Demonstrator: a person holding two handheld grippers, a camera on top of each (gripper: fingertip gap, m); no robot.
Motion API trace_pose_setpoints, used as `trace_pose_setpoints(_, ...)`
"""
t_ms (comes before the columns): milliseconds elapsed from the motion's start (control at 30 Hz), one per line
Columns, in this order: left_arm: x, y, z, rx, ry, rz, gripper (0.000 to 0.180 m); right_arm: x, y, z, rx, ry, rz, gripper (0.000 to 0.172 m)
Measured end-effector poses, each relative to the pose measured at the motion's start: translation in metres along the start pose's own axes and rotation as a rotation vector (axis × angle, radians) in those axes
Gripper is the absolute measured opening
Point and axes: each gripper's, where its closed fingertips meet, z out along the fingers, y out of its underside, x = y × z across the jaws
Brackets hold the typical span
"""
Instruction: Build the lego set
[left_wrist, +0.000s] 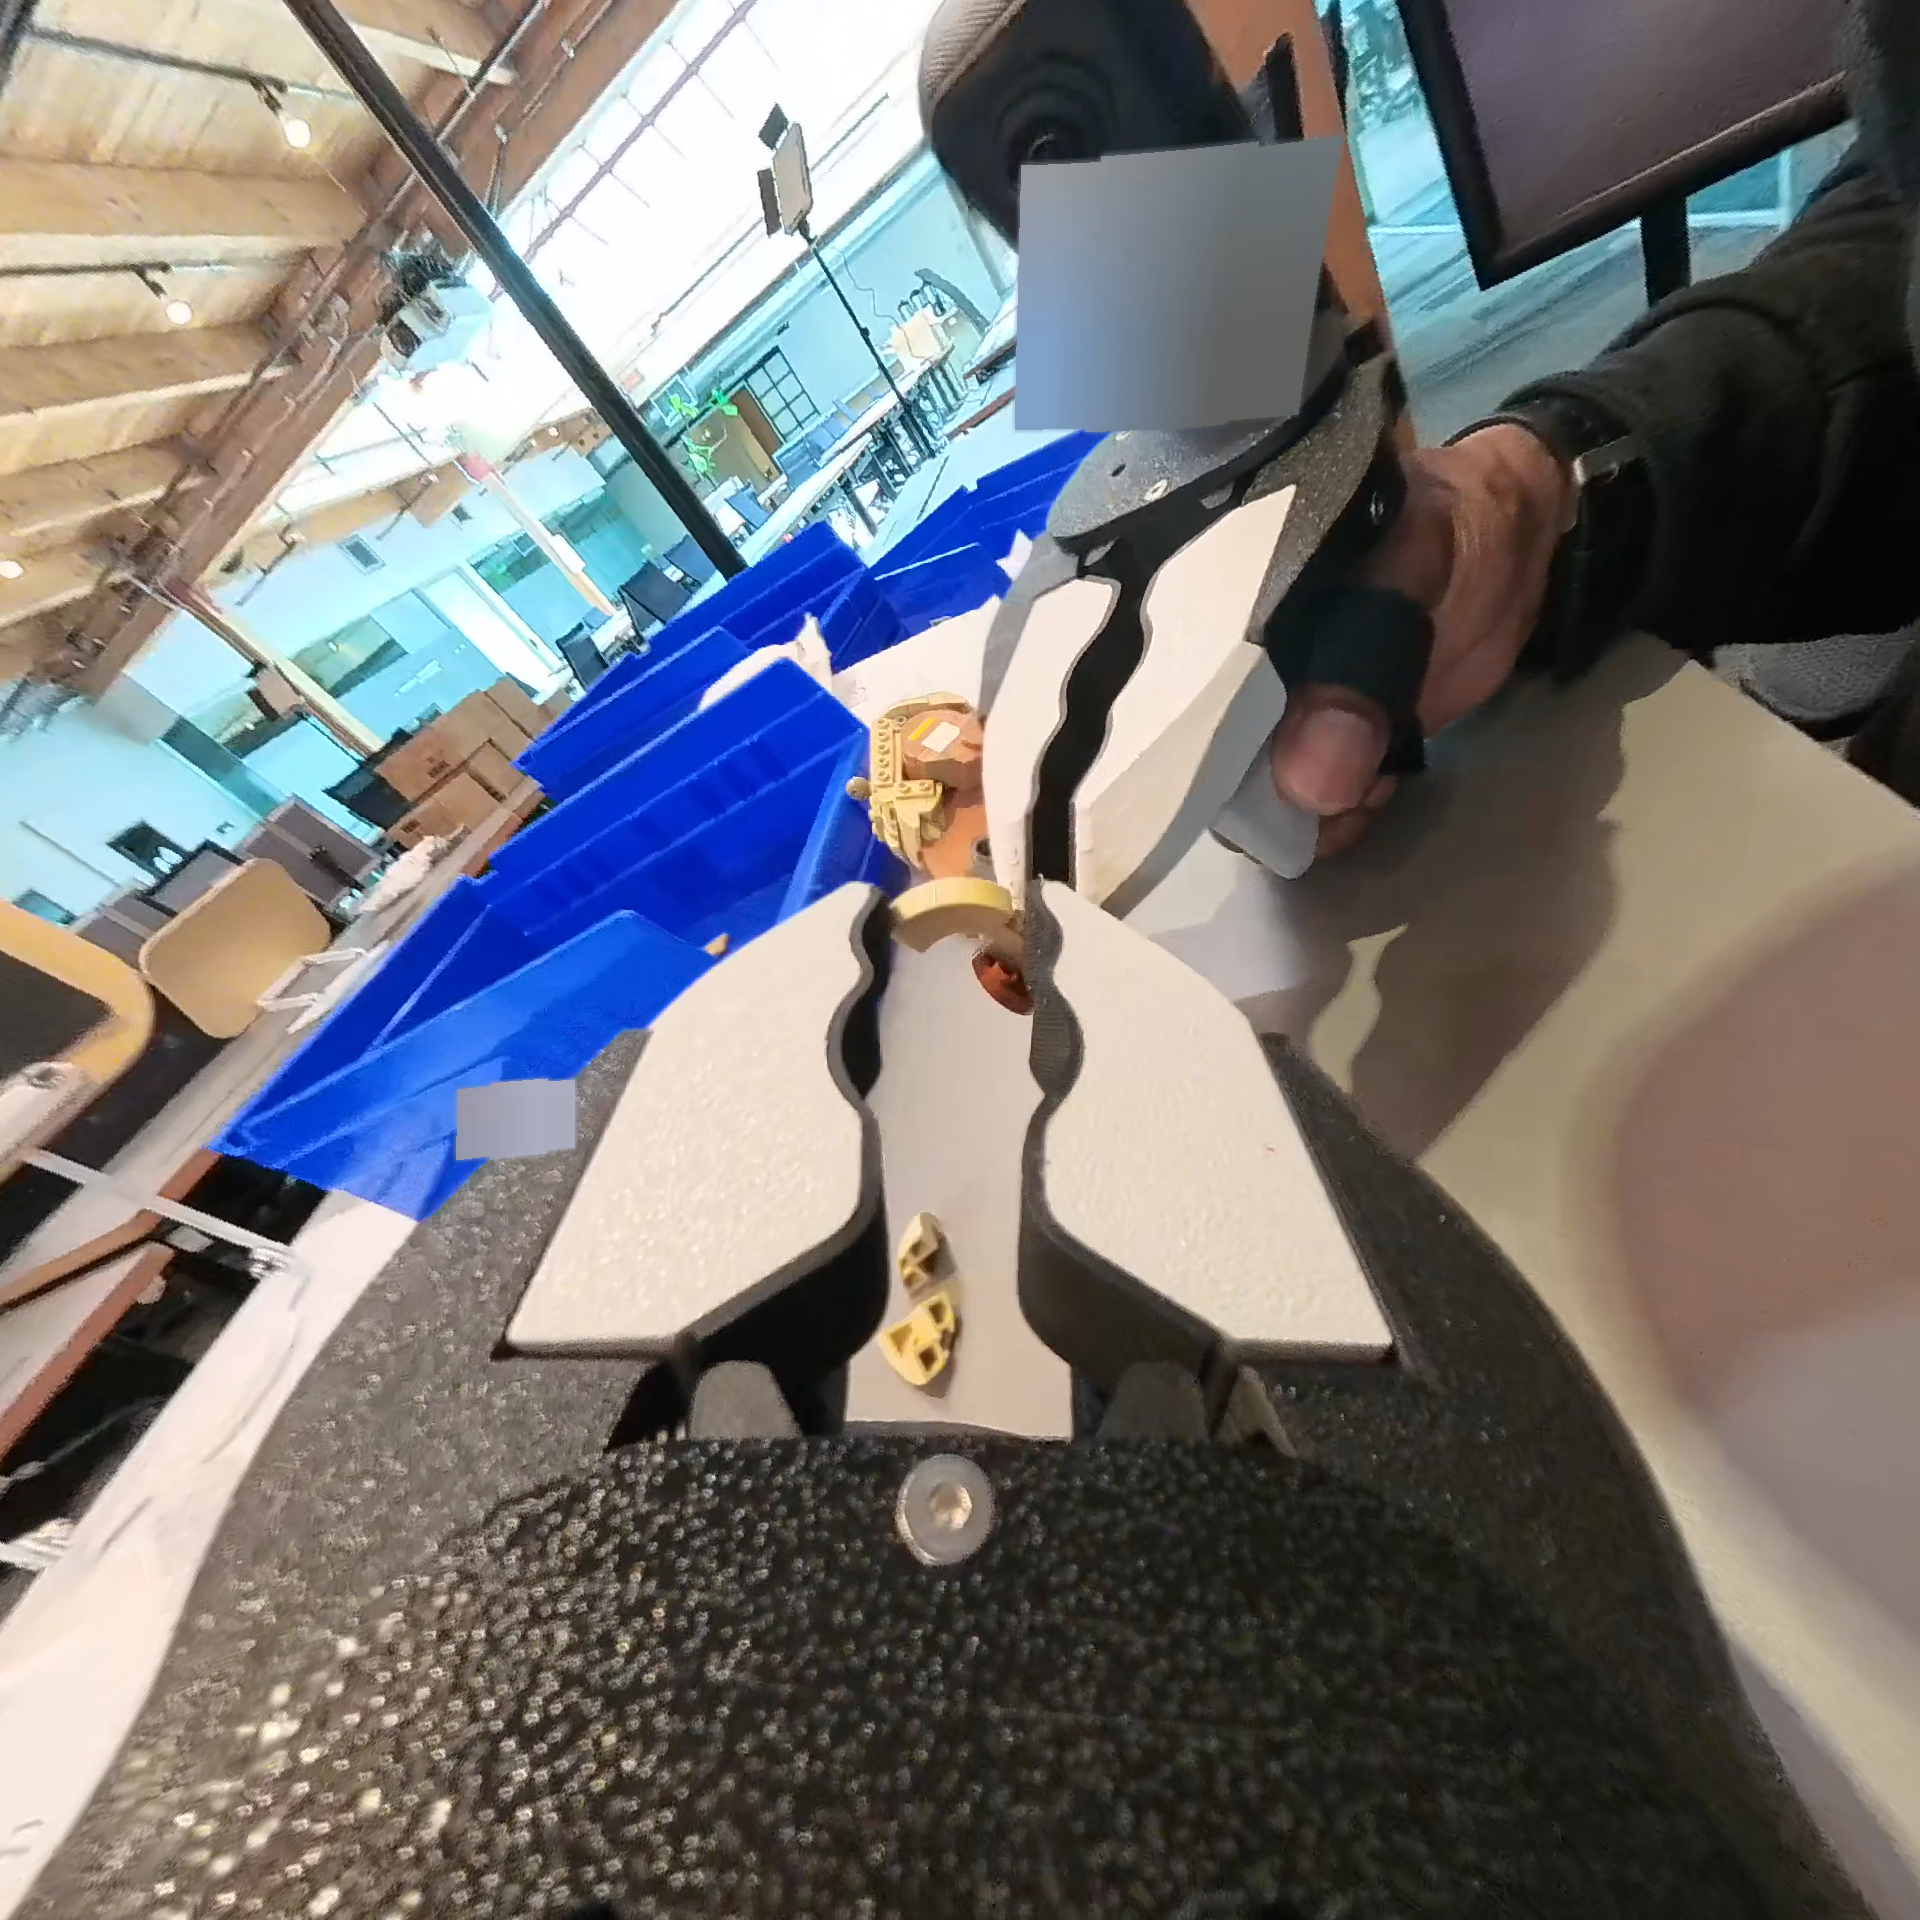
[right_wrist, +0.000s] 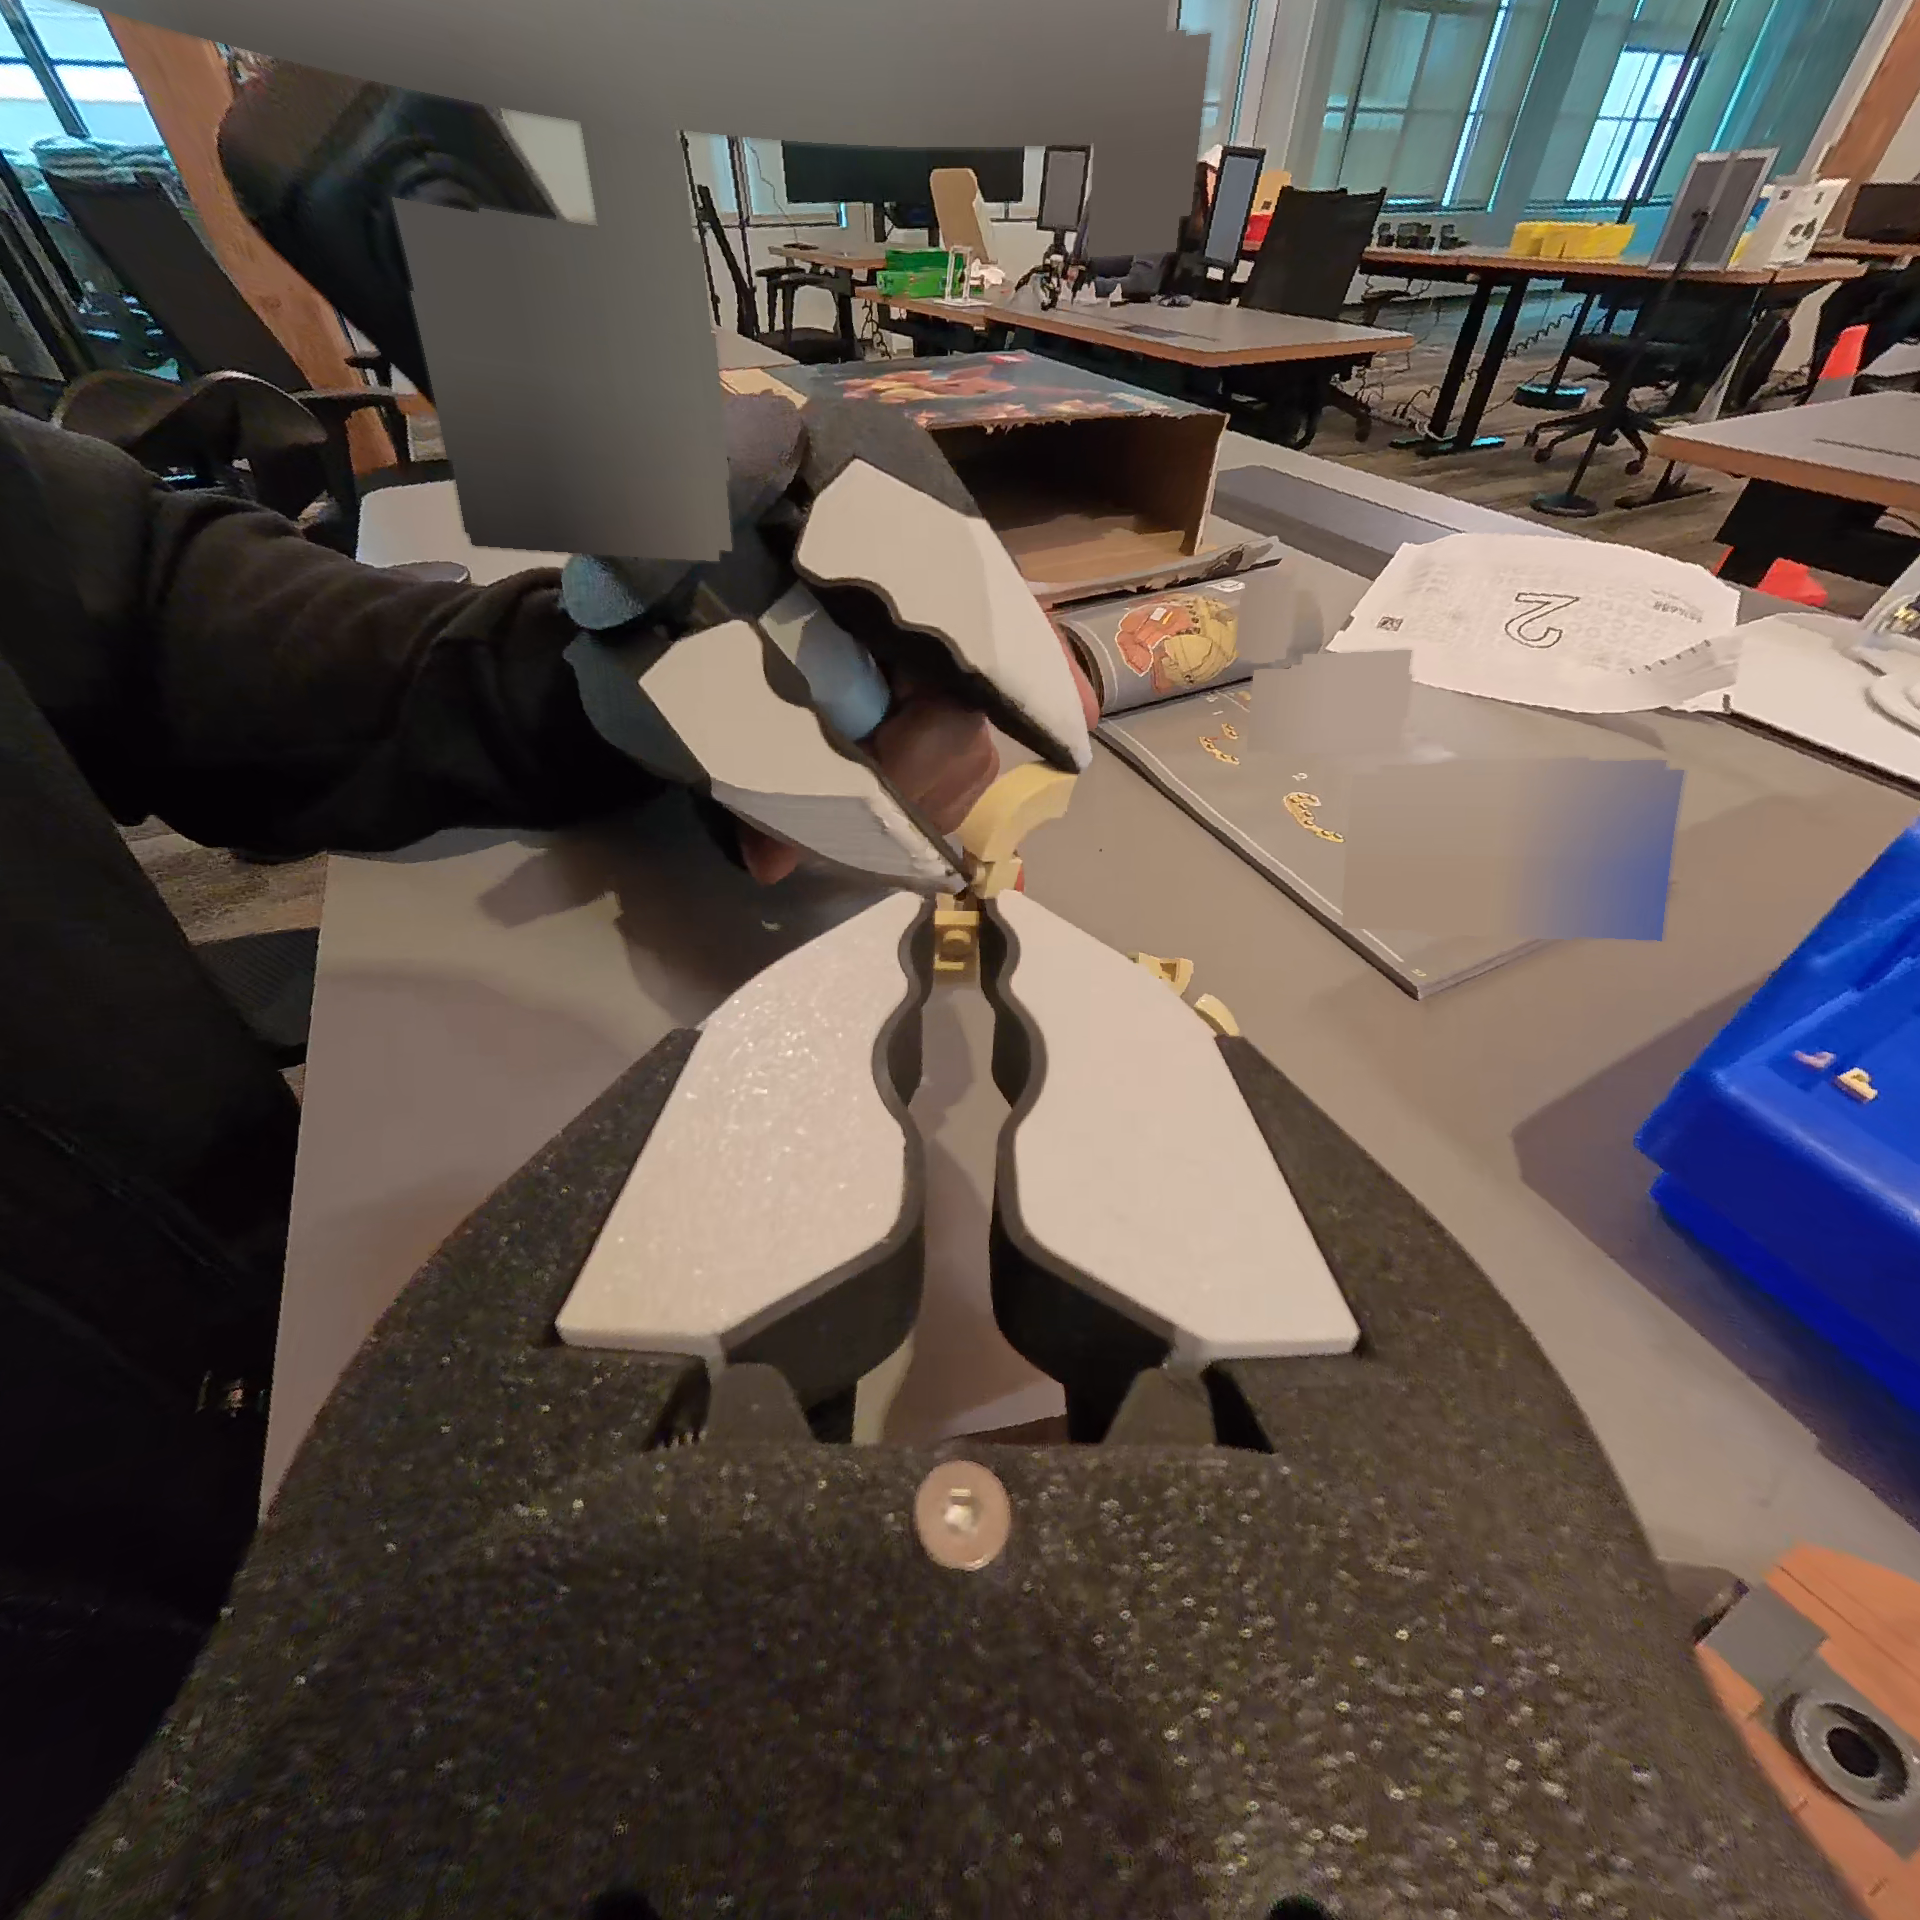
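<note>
right hand-held gripper (right_wrist: 957, 914) pinches tan brick (right_wrist: 956, 948); curved tan piece (right_wrist: 1013, 810) just beyond.

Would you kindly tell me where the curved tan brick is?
In the left wrist view, the curved tan brick sits between the left tongs' tips, just ahead of the blue bins.

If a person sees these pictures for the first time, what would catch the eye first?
Probably the two grippers meeting tip to tip above the grey table: the right gripper is closed on a small tan brick, and the left gripper spans a tan curved piece. Next, the bright blue bins behind them and the open instruction booklet.
</note>
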Motion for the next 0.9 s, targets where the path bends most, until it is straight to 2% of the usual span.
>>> trace_pose_setpoints(233,0.001,0.009,0.004,-0.056,0.053,-0.172,0.02,0.004,0.009,0.004,-0.066,0.035,-0.021,0.007)
trace_pose_setpoints(300,0.007,0.01,0.004,-0.068,0.101,-0.209,0.0,0.009,0.01,0.004,-0.075,0.071,-0.024,0.007)
trace_pose_setpoints(433,0.014,0.013,0.01,-0.11,0.135,-0.276,0.0,0.012,0.017,0.006,-0.13,0.087,-0.018,0.007)
trace_pose_setpoints(633,0.01,0.036,0.005,-0.256,0.13,-0.249,0.0,0.018,0.031,0.007,-0.225,0.117,-0.026,0.007)
trace_pose_setpoints(667,0.007,0.041,0.002,-0.291,0.133,-0.248,0.001,0.018,0.031,0.006,-0.226,0.113,-0.02,0.007)
trace_pose_setpoints(800,-0.015,0.074,-0.025,-0.493,0.116,-0.263,0.026,0.02,0.032,0.005,-0.237,0.103,-0.011,0.007)
trace_pose_setpoints(900,-0.04,0.106,-0.055,-0.673,0.044,-0.289,0.033,0.021,0.033,0.006,-0.244,0.093,-0.008,0.007)
